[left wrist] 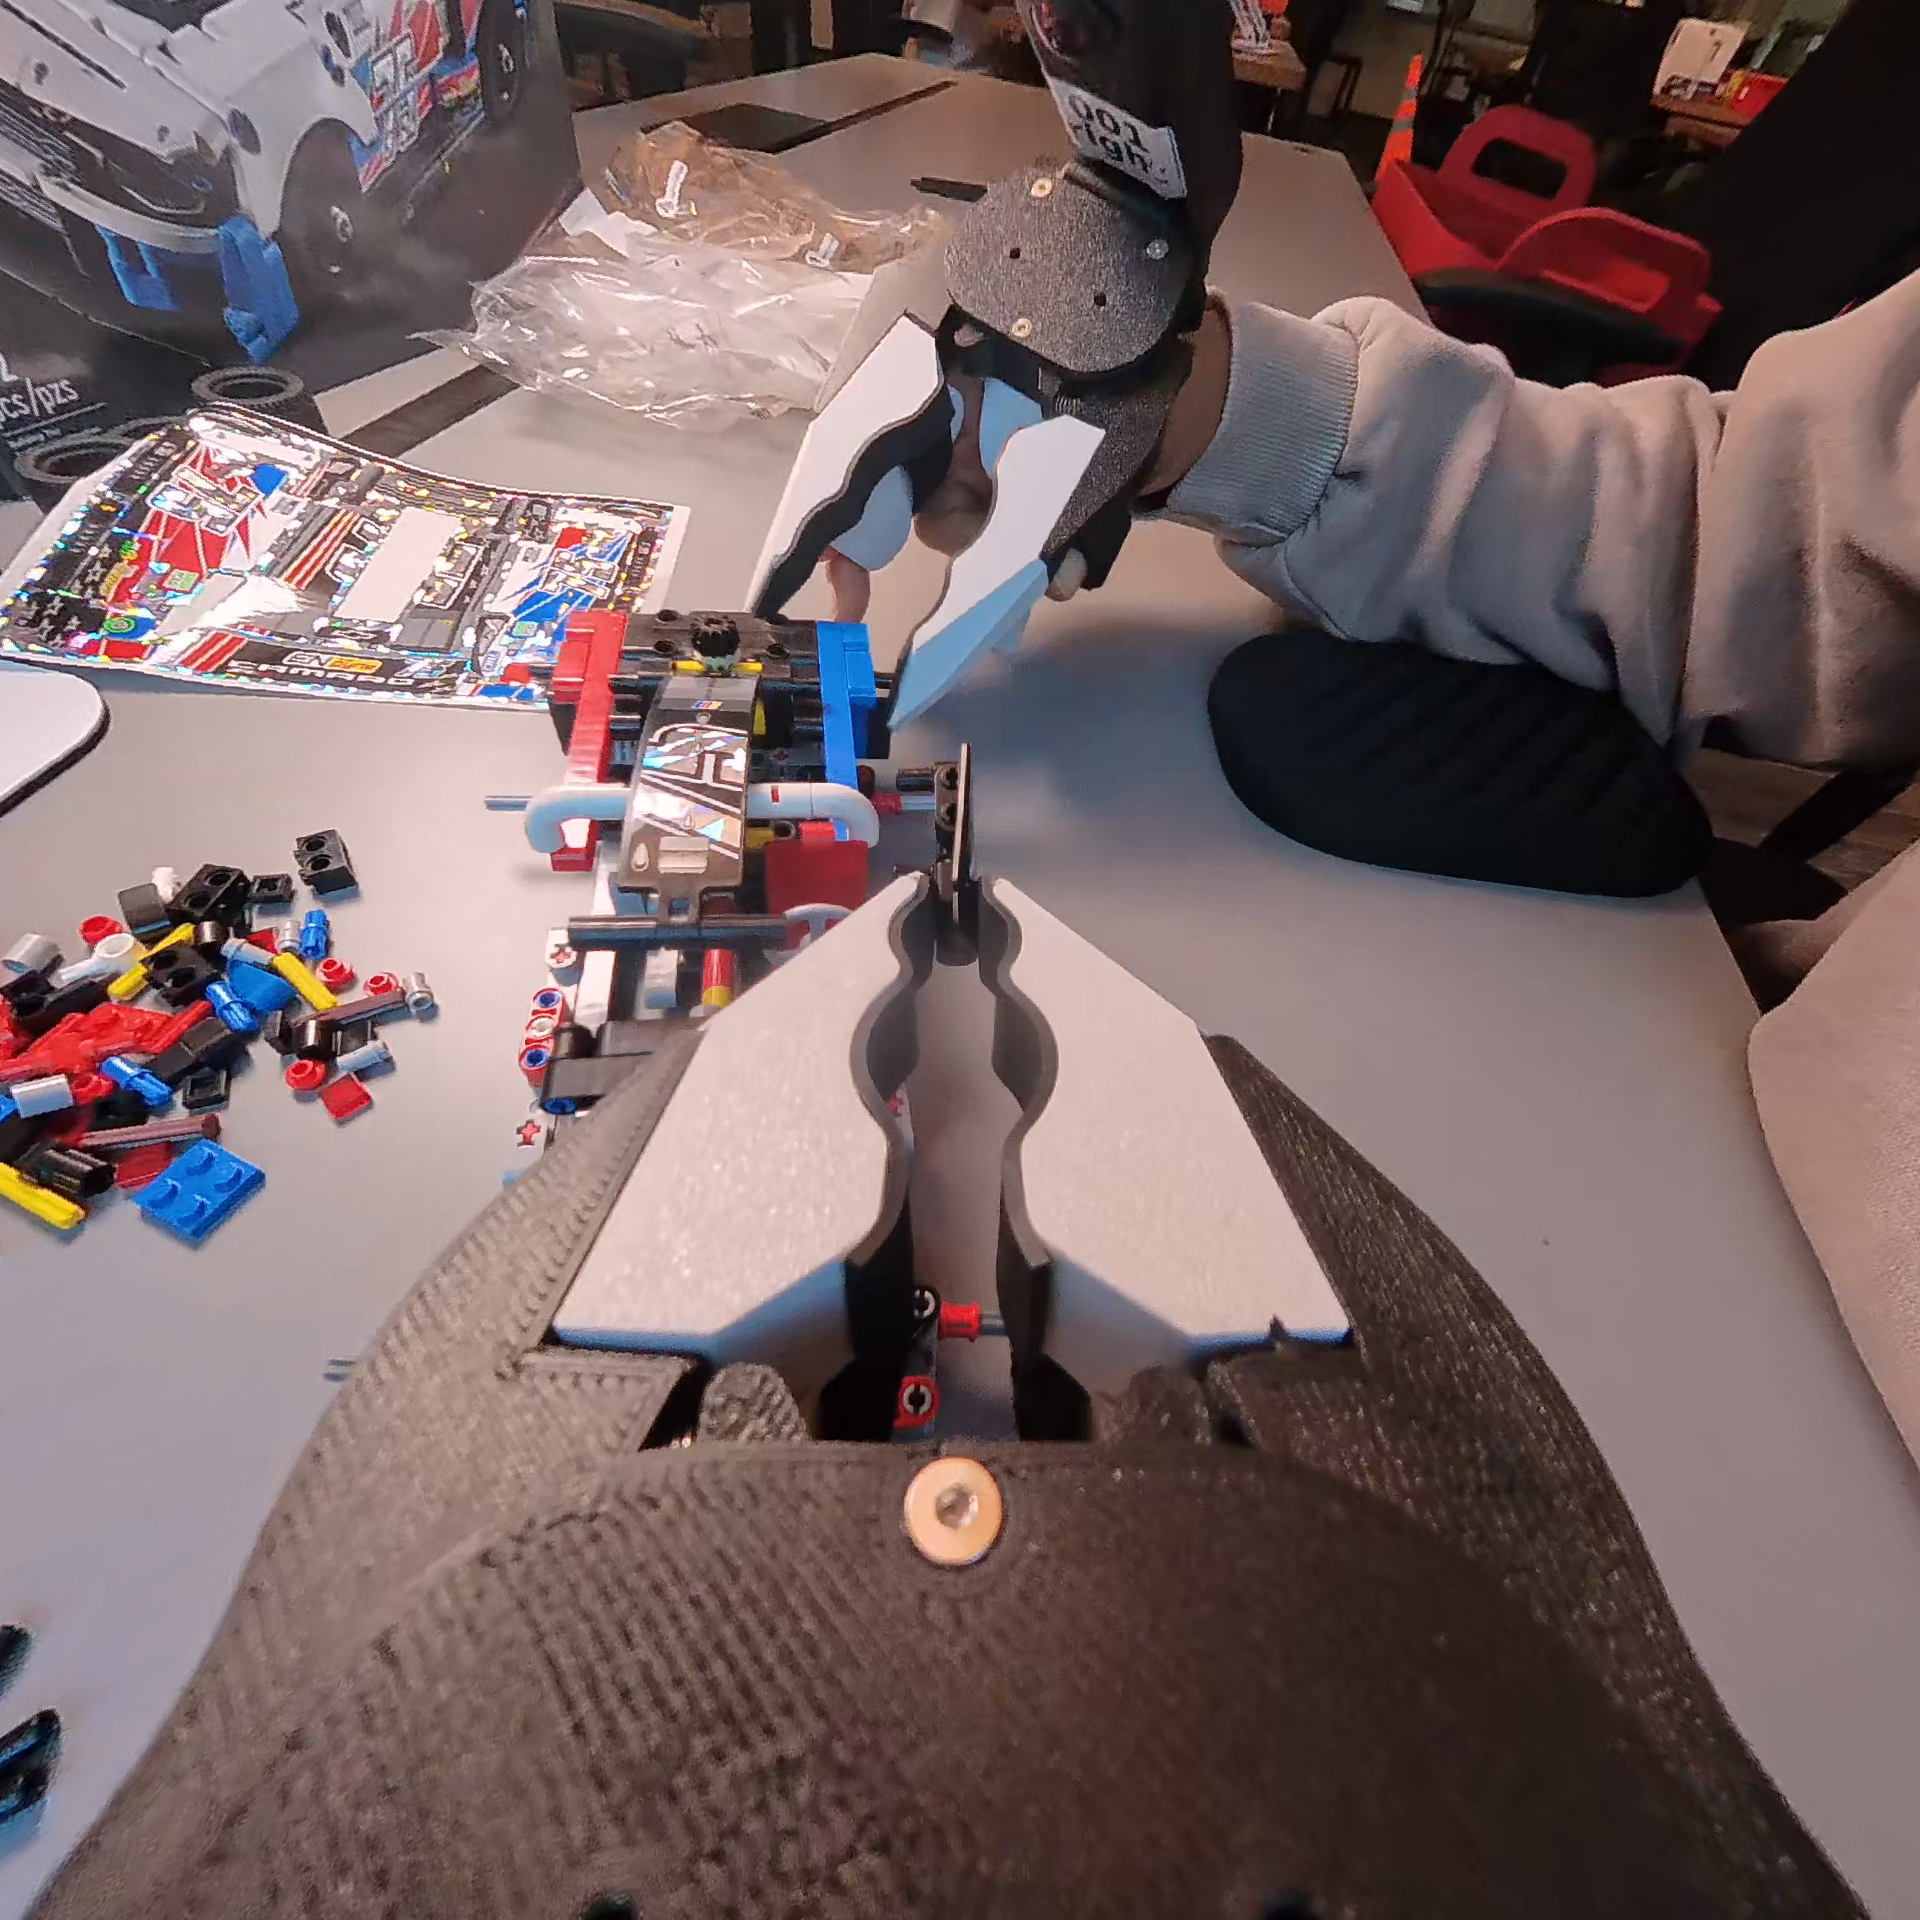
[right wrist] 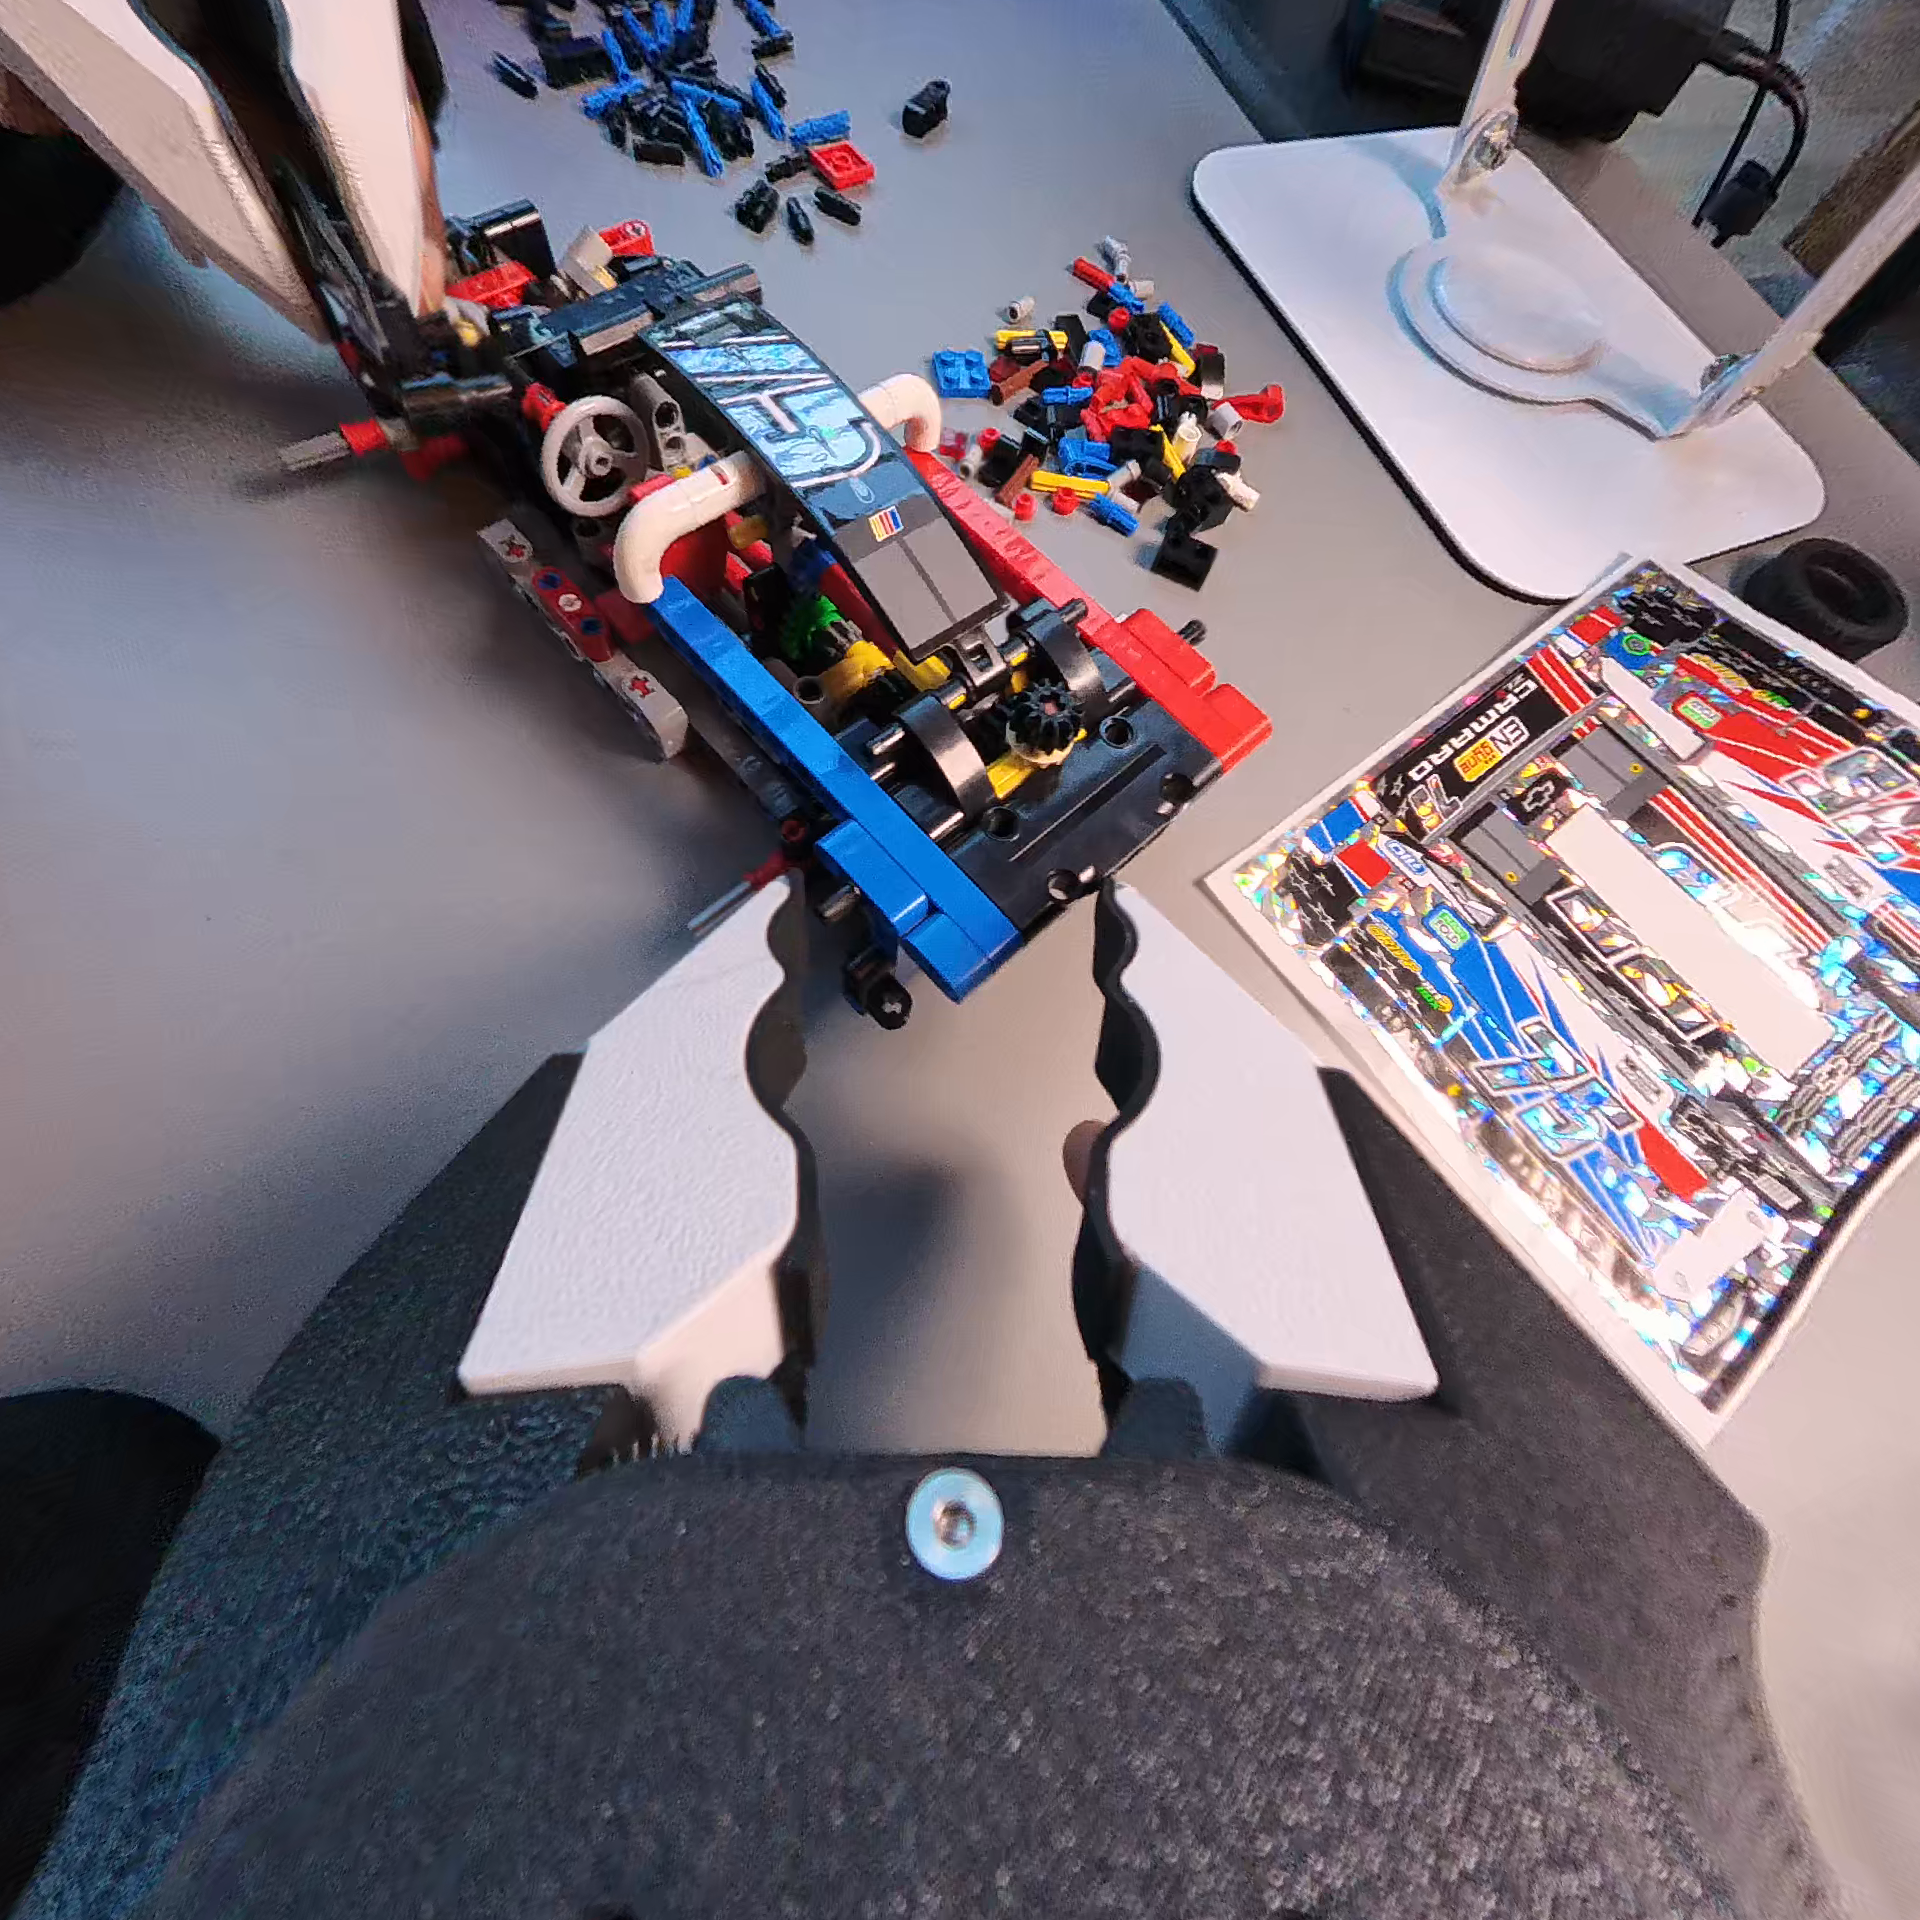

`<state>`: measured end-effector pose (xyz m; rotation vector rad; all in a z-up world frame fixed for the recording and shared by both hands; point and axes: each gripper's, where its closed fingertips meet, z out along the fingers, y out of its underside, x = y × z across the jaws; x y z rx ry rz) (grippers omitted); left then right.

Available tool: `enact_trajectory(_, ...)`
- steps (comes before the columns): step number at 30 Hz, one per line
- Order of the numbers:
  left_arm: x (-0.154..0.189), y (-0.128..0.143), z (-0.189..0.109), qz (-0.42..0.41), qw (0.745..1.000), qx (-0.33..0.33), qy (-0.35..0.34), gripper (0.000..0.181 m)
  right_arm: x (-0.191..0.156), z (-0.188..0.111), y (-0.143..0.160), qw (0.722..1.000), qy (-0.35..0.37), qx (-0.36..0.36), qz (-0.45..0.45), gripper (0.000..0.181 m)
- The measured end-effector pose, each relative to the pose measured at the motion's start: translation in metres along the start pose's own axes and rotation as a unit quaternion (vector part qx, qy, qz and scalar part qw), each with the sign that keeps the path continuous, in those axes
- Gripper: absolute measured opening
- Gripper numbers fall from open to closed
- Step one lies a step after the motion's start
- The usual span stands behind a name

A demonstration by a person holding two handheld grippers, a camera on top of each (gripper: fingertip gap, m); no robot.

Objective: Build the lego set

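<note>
The half-built lego car (left wrist: 717,769) lies on the grey table, with a blue side, a red side and a shiny curved roof panel; it also shows in the right wrist view (right wrist: 831,582). My left gripper (left wrist: 956,899) is shut on a thin black piece (left wrist: 951,821) that sits on an axle at the car's front corner. In the right wrist view the left gripper (right wrist: 364,260) is at the top left, clamped on the car's front. My right gripper (right wrist: 945,904) is open, its tips on either side of the car's blue rear corner (right wrist: 914,914). It also shows in the left wrist view (left wrist: 836,655).
A pile of loose small pieces (left wrist: 156,1039) (right wrist: 1122,416) lies beside the car. A shiny sticker sheet (left wrist: 343,561) (right wrist: 1621,966), the set's box (left wrist: 208,156), plastic bags (left wrist: 675,301), a white monitor stand base (right wrist: 1455,343), blue and black pins (right wrist: 686,94) and a black tyre (right wrist: 1829,608) surround it. A grey sleeve (left wrist: 1507,520) rests on a black cushion (left wrist: 1455,769).
</note>
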<state>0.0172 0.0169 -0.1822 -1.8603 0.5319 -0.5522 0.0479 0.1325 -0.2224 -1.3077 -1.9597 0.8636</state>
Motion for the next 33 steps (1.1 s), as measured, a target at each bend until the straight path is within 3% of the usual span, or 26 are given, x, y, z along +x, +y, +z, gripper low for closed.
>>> enact_trajectory(8,-0.006,0.004,-0.001,-0.004,1.000,-0.004,-0.011,0.004,-0.013,-0.006,0.002,0.999,-0.010,-0.045,-0.011,0.051)
enact_trajectory(13,-0.008,-0.004,-0.007,-0.008,1.000,0.009,-0.017,0.004,-0.033,-0.033,-0.009,0.995,-0.099,-0.018,-0.006,0.042)
enact_trajectory(16,-0.009,-0.013,-0.010,-0.018,0.999,0.029,-0.014,0.004,0.008,-0.049,-0.071,0.991,-0.030,0.131,0.007,0.028)
enact_trajectory(20,-0.014,-0.017,-0.013,-0.013,0.999,0.036,-0.035,0.004,0.096,-0.056,-0.149,0.946,0.158,0.283,0.028,0.003)
enact_trajectory(25,-0.027,-0.026,-0.025,0.016,0.994,0.056,-0.089,0.004,0.172,-0.021,-0.210,0.904,0.261,0.336,0.046,0.000)
enact_trajectory(33,-0.038,-0.028,-0.039,0.048,0.989,0.052,-0.127,0.005,0.230,0.033,-0.246,0.895,0.287,0.332,0.077,0.000)
